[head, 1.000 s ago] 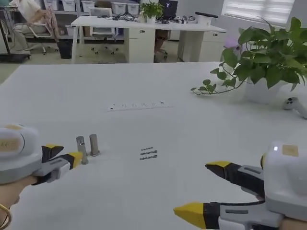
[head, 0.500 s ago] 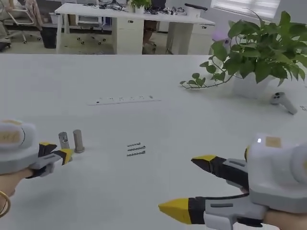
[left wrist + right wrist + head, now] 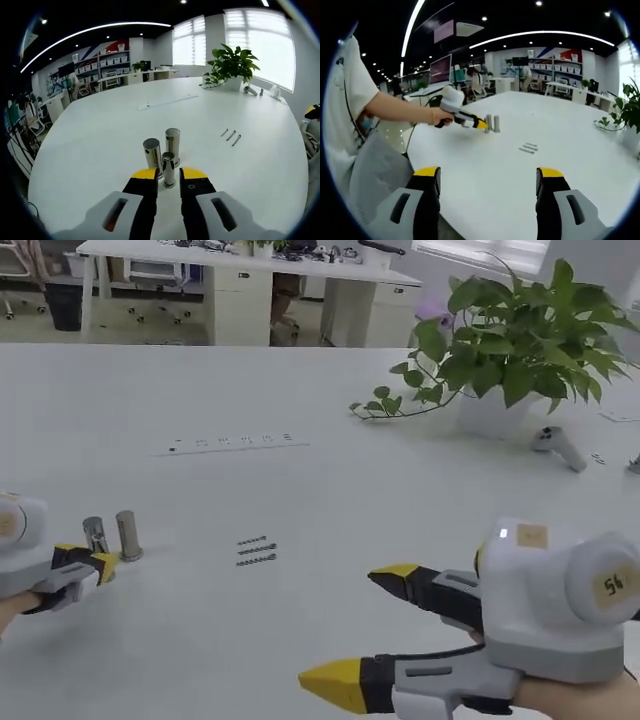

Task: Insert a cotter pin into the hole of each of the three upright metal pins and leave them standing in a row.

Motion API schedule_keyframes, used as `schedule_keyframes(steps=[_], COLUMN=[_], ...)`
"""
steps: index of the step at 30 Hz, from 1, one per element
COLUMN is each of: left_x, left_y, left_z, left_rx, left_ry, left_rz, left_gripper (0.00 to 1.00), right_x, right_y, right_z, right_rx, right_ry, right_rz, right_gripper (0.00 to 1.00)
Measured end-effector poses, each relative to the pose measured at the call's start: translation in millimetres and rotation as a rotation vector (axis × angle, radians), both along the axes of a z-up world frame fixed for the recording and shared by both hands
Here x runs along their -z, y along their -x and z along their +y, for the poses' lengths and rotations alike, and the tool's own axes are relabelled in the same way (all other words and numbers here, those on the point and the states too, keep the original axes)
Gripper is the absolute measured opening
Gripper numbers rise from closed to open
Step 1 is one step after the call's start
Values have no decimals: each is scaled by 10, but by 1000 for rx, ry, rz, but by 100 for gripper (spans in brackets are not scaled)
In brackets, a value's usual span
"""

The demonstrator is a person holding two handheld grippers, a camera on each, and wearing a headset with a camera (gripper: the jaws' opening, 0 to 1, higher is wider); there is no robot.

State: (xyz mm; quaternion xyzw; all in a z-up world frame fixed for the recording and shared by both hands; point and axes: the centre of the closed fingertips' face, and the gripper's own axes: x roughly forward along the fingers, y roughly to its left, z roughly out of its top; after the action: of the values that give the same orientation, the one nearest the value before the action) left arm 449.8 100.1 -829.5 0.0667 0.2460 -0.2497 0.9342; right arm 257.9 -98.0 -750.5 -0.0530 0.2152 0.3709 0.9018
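Straddling metal pin (image 3: 168, 167), left gripper (image 3: 169, 176) nearly closed, clamping unclear; right gripper (image 3: 335, 626) spread, 3 cotter pins (image 3: 256, 551) beyond.

We can read one mark: a round yellowish sticker (image 3: 612, 586) on the rear cap of the right gripper (image 3: 338, 626) carries handwritten characters that look like "56", though we are unsure of the second one. A small square label (image 3: 531, 535) on top of that gripper is too blurred to read.
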Motion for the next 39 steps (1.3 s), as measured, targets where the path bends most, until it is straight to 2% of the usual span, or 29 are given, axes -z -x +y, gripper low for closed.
schedule_keyframes(steps=[6,11,15,19,22,29,39], left_x=[0,6,6,3,0,-83,-125], left_y=[-39,-37,-42,-37,-29,74,357], left_z=[-29,-34,-27,-20,-20,-103,-252], left_rx=[6,8,-2,-5,-6,1,-27], left_ry=[-10,-27,-24,-51,-55,-46,-34], left_rz=[-11,-12,-5,-26,-23,-30,-23], left_gripper=[8,8,7,7,7,7,7], right_x=[32,18,24,22,19,15,-7], right_y=[-9,-35,-40,-43,-35,-8,7], right_z=[0,9,19,27,30,45,49], right_rx=[6,14,10,7,4,-3,-6], right_ry=[1,-5,1,2,7,5,-1], right_rz=[8,4,4,4,4,2,-5], right_gripper=[79,79,79,79,79,79,76])
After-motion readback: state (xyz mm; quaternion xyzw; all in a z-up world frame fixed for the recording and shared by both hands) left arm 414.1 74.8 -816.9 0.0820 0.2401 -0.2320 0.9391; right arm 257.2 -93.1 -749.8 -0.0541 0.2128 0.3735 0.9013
